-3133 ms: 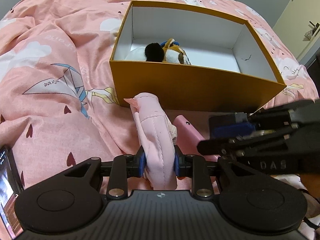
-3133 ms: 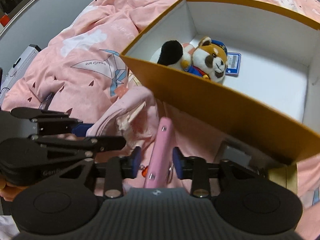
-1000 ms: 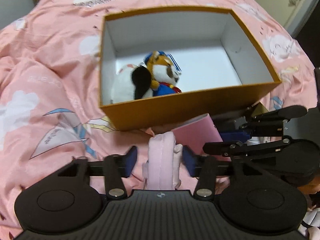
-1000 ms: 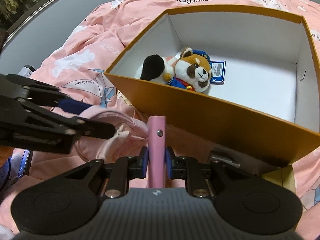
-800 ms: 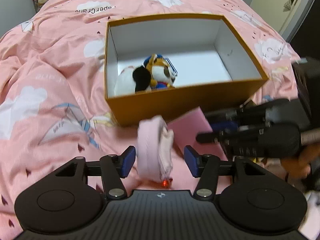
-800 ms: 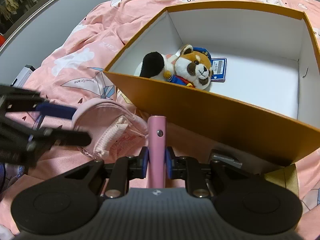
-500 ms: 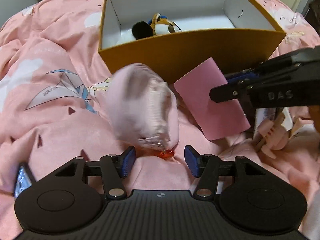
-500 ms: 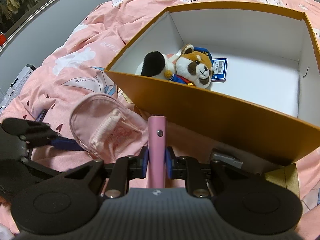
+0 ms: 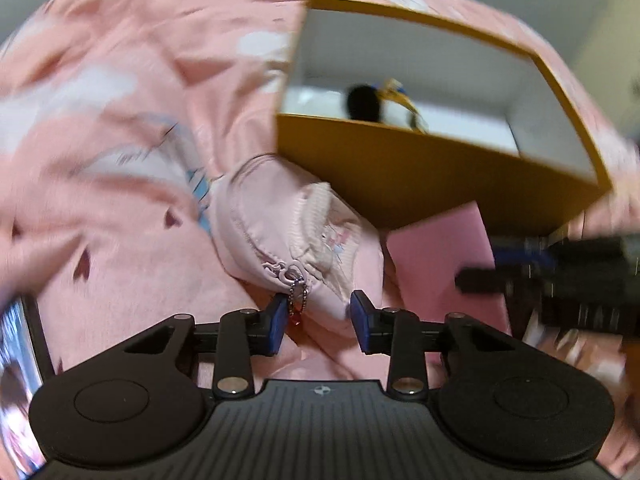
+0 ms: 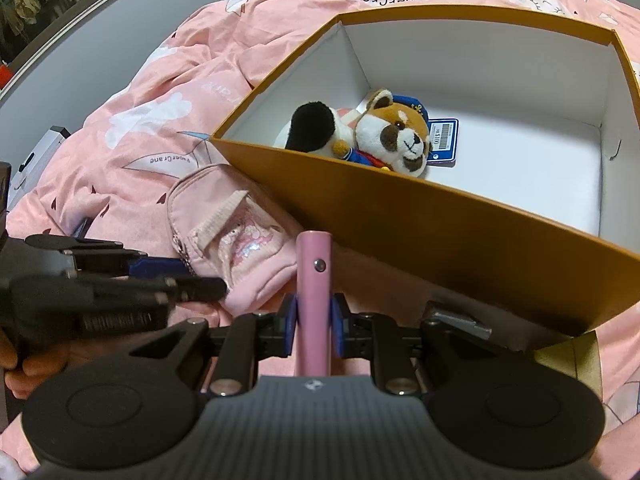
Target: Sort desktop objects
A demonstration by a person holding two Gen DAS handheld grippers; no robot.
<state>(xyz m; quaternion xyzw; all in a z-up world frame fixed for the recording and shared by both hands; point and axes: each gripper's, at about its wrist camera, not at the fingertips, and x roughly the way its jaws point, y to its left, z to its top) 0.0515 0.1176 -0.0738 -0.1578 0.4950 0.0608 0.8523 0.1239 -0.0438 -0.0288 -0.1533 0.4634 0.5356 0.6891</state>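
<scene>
A pink zip pouch (image 9: 288,232) (image 10: 240,240) lies on the pink bedspread against the front wall of an orange box (image 9: 420,172) (image 10: 440,232). My left gripper (image 9: 320,318) (image 10: 192,278) is closing on the pouch's near end, and its blue pads touch the fabric on both sides beside the bead chain. My right gripper (image 10: 314,320) is shut on a thin pink notebook (image 10: 314,280) (image 9: 436,256), held edge-up just in front of the box. A plush animal (image 10: 384,136) with a blue price tag lies inside the box at its left end.
The rest of the box's white floor (image 10: 520,152) is bare. A phone (image 9: 20,380) lies at the lower left on the bedspread (image 10: 132,128). A grey metal clip (image 10: 456,320) and a gold object (image 10: 568,360) sit by the box's near right corner.
The pouch left the left gripper's open jaws and dropped flat on the bed. The left gripper came down and its jaws narrowed around the pouch's near end. The right gripper kept still.
</scene>
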